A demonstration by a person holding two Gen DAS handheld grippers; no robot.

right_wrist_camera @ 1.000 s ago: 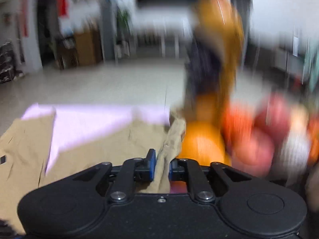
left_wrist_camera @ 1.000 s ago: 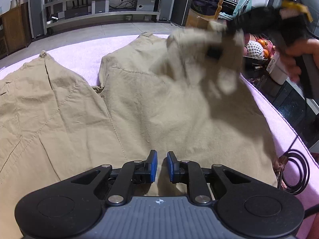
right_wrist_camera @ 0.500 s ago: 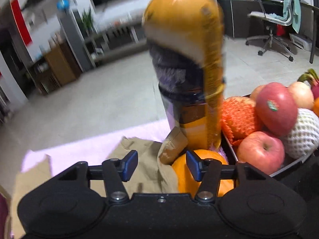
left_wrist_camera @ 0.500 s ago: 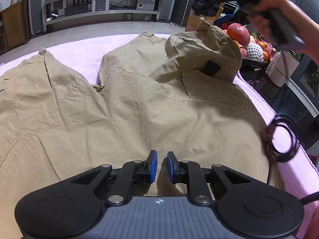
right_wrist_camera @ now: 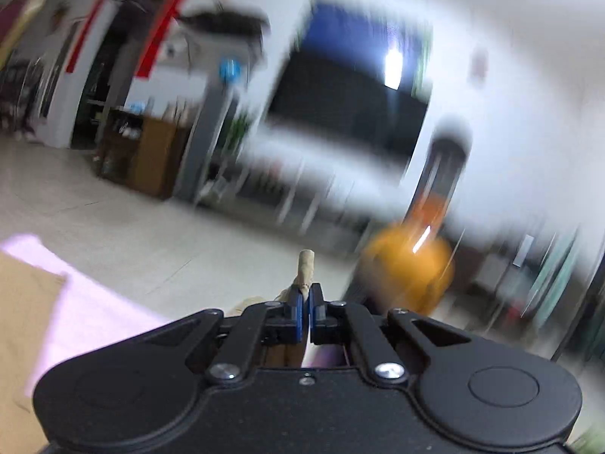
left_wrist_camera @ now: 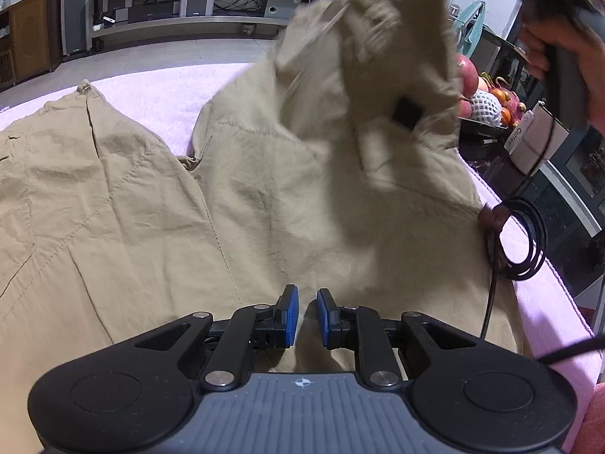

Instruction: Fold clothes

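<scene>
Tan trousers [left_wrist_camera: 113, 204] lie spread on a pink cloth [left_wrist_camera: 159, 94]. My left gripper [left_wrist_camera: 305, 312] rests low over the near edge of the trousers; its blue pads stand a narrow gap apart, with fabric below that gap. My right gripper [right_wrist_camera: 305, 308] is shut on a corner of the tan fabric [right_wrist_camera: 305, 265] and holds it high. In the left wrist view that lifted end of the trousers [left_wrist_camera: 370, 49] hangs blurred from the right gripper at the top right.
A tray of fruit [left_wrist_camera: 487, 102] and a white box [left_wrist_camera: 529, 140] stand off the right edge. A coiled black cable [left_wrist_camera: 525, 242] lies on the pink cloth at the right. An orange-topped bottle [right_wrist_camera: 408, 265] is blurred behind the right gripper. Shelving stands across the floor.
My right gripper was open half a second ago; it has shut on the trouser corner and lifted it high. My left gripper has not moved.
</scene>
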